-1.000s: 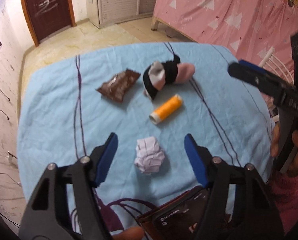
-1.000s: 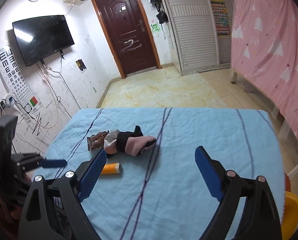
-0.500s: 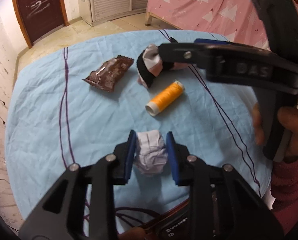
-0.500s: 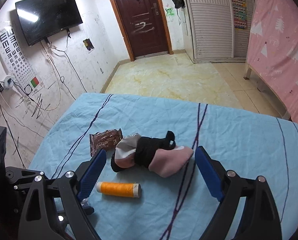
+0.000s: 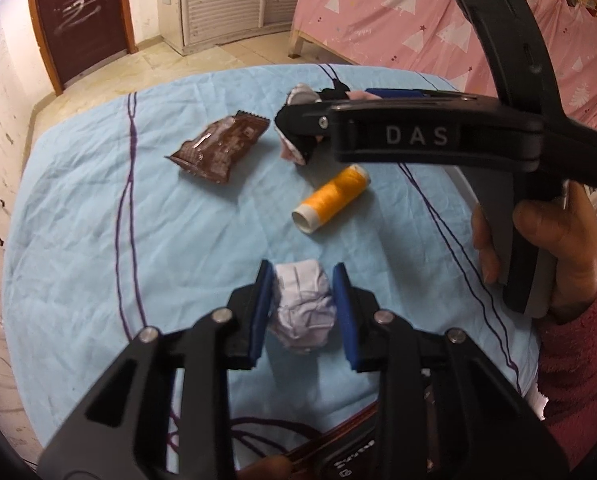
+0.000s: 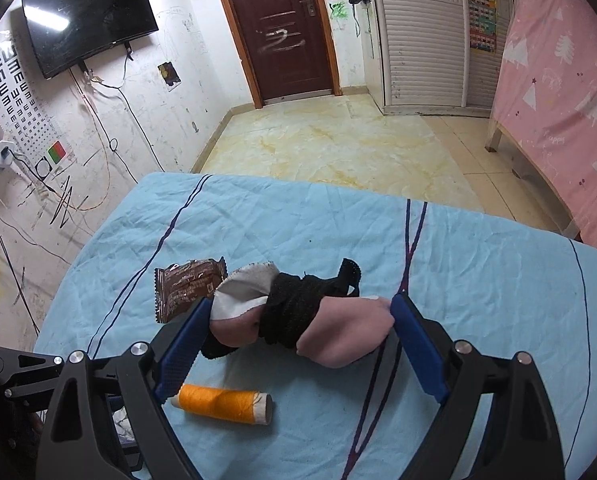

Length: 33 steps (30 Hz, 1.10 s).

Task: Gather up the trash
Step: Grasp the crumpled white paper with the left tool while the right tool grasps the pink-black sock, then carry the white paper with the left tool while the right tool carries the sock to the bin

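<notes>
- Two grippers work over one wide table draped in a light blue cloth [image 6: 318, 216] with thin dark stripes; it fills most of both views and lies creased but flat, so small things sit still on it.
- Beyond the table's far edge the room shows a pale tiled floor, a dark red door [image 6: 282, 28], a slatted white cupboard, a pink patterned curtain [image 5: 418, 16] and a black screen [image 6: 86, 16] on a scuffed wall.
- Largest of the loose things is a rolled sock bundle [image 6: 298, 320] in pink, black and white. The right gripper [image 6: 298, 316] has its jaws spread wide to either side of it, the blue pads at the bundle's ends; I cannot tell whether they touch.
- Next in size, a brown snack wrapper [image 5: 220, 152] lies flat just beside the bundle, and an orange thread spool [image 5: 332, 200] lies on its side nearer the person.
- Smallest is the crumpled paper ball [image 5: 302, 308], near the table's close edge. The left gripper [image 5: 302, 312] has just been closing and now pinches it between both pads.
- To do this step well, I judge the left hand should lift straight up without squeezing harder, since paper crushes and can slip out sideways.
- The sock looks like clothing, not trash; the right hand would probably do better going for the wrapper, pads low against the cloth to catch its thin edge.
</notes>
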Each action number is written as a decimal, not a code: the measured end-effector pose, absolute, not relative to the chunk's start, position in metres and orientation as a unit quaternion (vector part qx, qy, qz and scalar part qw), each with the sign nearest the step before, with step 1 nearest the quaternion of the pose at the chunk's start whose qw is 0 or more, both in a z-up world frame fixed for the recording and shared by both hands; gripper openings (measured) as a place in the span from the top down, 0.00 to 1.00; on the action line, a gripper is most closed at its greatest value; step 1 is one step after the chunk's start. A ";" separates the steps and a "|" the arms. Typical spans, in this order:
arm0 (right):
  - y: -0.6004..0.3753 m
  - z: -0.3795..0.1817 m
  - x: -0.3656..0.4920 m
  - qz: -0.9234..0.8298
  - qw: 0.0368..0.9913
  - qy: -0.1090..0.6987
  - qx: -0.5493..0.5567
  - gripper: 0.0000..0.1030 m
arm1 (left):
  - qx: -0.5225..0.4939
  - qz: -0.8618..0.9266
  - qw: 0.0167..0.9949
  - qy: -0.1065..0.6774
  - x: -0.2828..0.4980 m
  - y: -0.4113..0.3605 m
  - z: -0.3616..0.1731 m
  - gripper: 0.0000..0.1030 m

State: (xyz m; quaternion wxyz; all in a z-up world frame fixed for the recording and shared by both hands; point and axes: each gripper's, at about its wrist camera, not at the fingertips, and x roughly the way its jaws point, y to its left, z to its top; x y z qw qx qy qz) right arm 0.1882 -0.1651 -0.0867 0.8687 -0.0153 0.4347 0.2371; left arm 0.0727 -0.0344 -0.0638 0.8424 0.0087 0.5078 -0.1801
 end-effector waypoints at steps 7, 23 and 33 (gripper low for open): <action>-0.158 -0.088 0.189 0.232 0.869 0.436 -0.029 0.18 | 0.004 -0.172 0.844 0.509 0.072 -0.034 -0.060 0.72; -0.171 -0.081 0.176 0.240 0.878 0.414 -0.012 0.39 | 0.011 -0.152 0.848 0.507 0.069 -0.047 -0.047 0.72; -0.206 -0.049 0.152 0.247 0.893 0.375 0.029 0.39 | 0.021 -0.142 0.860 0.490 0.062 -0.058 -0.024 0.72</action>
